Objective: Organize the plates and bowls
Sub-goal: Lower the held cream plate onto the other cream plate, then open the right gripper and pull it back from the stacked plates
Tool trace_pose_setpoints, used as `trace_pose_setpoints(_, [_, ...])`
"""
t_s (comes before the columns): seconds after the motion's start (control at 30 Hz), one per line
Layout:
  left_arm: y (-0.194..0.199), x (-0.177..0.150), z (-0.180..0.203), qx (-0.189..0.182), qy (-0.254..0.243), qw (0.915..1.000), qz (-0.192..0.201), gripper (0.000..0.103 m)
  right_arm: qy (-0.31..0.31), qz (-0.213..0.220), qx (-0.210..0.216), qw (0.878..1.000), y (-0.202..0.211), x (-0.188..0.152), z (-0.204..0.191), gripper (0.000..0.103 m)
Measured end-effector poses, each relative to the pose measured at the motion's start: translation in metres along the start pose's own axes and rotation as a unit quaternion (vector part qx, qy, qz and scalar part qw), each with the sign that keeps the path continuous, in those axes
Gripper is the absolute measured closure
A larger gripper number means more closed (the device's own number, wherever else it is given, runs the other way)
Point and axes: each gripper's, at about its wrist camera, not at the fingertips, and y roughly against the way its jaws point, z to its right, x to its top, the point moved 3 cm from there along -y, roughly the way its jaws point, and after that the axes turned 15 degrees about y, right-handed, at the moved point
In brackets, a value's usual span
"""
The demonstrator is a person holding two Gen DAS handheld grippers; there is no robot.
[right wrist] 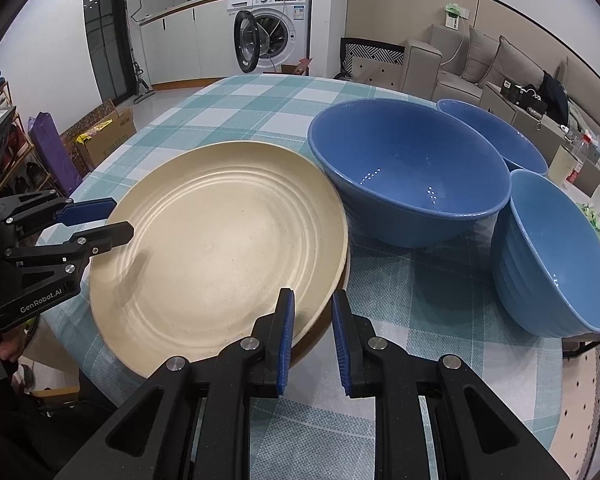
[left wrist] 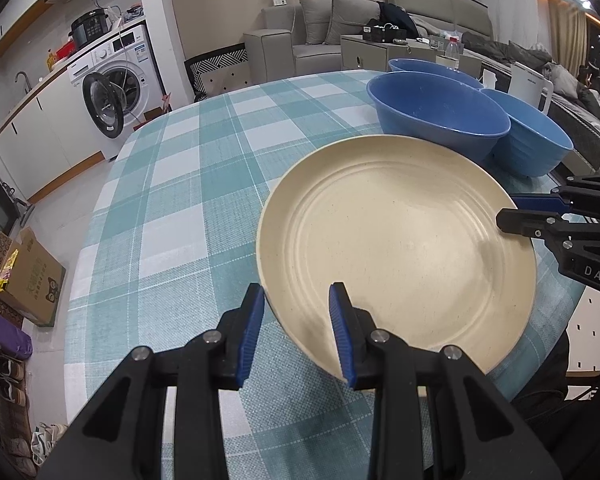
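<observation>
Two grippers straddle the cream plate's rim from opposite sides at the bench's near edge: left gripper and right gripper, jaws spread, neither pinching. Three blue bowls stand empty just beyond the plate.

Three blue bowls crowd the desk's far right, touching the cream plate. Far left checkered cloth is wide open. Both grippers straddle the plate's rim.
</observation>
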Motion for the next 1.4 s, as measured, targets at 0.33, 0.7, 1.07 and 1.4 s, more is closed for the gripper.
trace_pose_setpoints(0.33, [-0.003, -0.001, 0.001, 0.002, -0.005, 1.0000, -0.004, 0.071, 0.009, -0.004, -0.009, 1.000, 0.000, -0.003, -0.001, 0.084])
trace_pose_setpoints(0.7, [-0.005, -0.003, 0.005, -0.001, -0.012, 0.9999, -0.006, 0.067, 0.010, -0.005, -0.001, 1.000, -0.002, -0.004, 0.002, 0.075])
trace_pose_setpoints(1.07, [-0.001, 0.000, 0.005, -0.001, -0.009, 1.0000, 0.003, 0.045, 0.016, 0.005, 0.013, 1.000, 0.000, -0.003, -0.001, 0.027])
trace_pose_setpoints(1.4, [0.007, 0.006, -0.003, -0.017, 0.023, 0.9994, 0.020, 0.012, 0.032, 0.021, 0.012, 0.999, 0.007, 0.000, -0.004, 0.006])
